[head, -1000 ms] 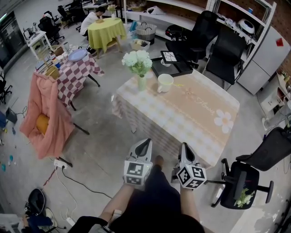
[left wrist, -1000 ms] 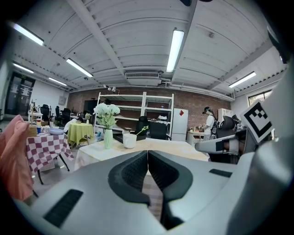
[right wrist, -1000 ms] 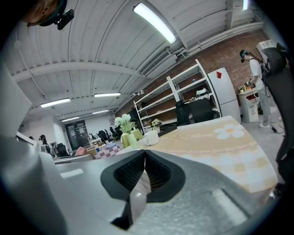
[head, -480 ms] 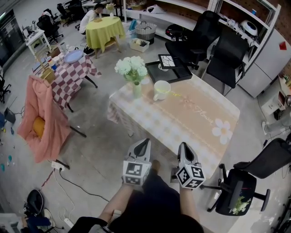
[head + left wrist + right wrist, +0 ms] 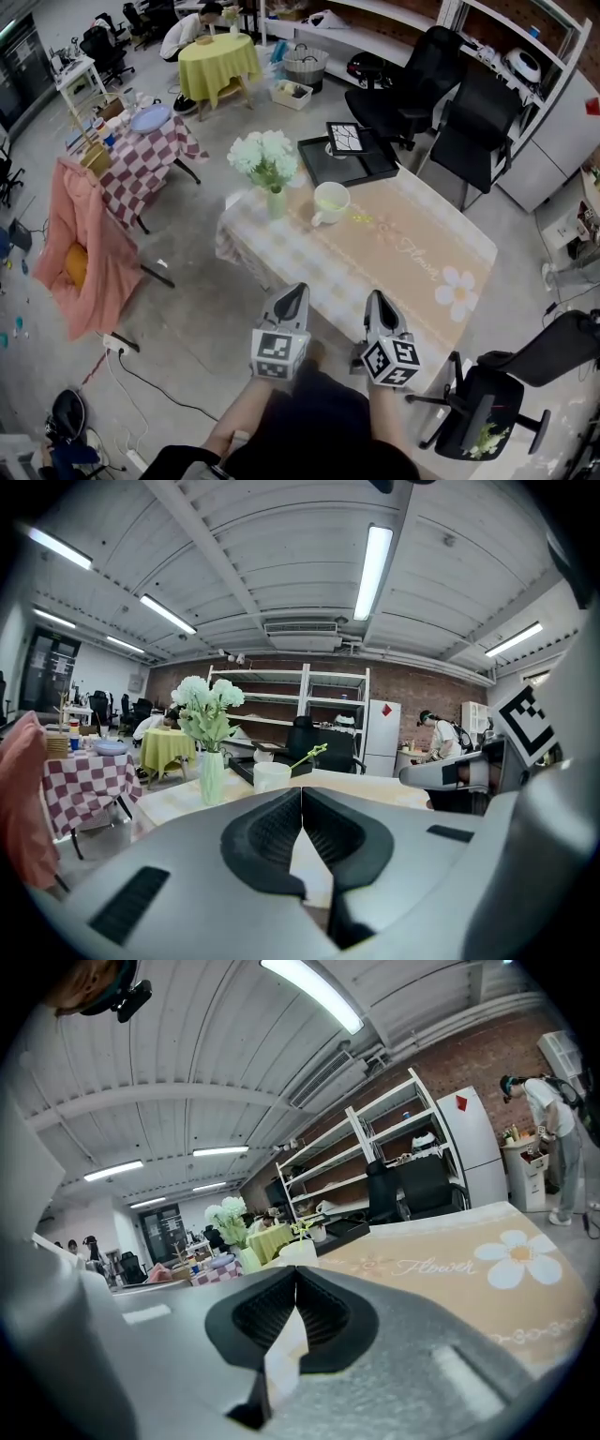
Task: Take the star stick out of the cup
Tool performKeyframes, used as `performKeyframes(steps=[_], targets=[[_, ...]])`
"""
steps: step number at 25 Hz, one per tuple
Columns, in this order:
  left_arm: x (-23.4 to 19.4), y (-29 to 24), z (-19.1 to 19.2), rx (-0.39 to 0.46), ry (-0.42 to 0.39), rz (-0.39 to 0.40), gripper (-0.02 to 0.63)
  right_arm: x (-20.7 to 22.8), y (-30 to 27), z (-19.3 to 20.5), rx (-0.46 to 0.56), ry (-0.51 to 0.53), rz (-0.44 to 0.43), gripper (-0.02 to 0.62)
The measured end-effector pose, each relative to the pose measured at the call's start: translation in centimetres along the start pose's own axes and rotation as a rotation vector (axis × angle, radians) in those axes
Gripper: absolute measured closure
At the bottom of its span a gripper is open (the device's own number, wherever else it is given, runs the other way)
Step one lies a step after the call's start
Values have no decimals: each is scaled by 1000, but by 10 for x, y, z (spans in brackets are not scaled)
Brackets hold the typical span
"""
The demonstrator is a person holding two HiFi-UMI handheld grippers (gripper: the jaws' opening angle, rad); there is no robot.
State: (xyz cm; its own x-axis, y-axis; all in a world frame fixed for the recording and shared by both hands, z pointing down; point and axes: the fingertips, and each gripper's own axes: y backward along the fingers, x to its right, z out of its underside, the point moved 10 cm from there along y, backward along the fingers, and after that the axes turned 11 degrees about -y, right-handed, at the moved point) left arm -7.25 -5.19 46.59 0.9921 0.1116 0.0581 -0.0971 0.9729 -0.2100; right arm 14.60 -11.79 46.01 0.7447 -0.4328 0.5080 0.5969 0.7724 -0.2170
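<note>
A white cup (image 5: 330, 202) stands on the far part of the beige checked table (image 5: 412, 281), with the yellow-green star stick (image 5: 360, 218) leaning out of it to the right. Both grippers are held low, short of the table's near edge and well away from the cup. My left gripper (image 5: 297, 294) is shut with nothing in it, and so is my right gripper (image 5: 376, 302). In the left gripper view the cup (image 5: 272, 776) and the stick (image 5: 310, 755) show just above the shut left gripper (image 5: 301, 797). The right gripper view shows the cup (image 5: 298, 1252) far beyond the shut right gripper (image 5: 295, 1281).
A vase of white flowers (image 5: 266, 165) stands left of the cup, and a black tray (image 5: 347, 155) lies behind it. Black office chairs (image 5: 469, 112) stand past the table, another (image 5: 487, 412) at the near right. A pink-draped chair (image 5: 84, 253) and a checked table (image 5: 141, 155) stand left.
The table and cup have slid lower and nearer in the head view as the person moves toward them. Both grippers keep their place in the view and stay shut.
</note>
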Motion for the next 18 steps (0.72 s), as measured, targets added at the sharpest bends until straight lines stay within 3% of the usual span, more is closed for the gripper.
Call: performKeyframes(steps=[10,18], targets=[[-12,-51,-10,1,-8,1,595,17,-49,-21,7,-13,-17,594],[-17,-80,-8,-35,5,7,595,27,-73,-27,-1,-83,-38,594]])
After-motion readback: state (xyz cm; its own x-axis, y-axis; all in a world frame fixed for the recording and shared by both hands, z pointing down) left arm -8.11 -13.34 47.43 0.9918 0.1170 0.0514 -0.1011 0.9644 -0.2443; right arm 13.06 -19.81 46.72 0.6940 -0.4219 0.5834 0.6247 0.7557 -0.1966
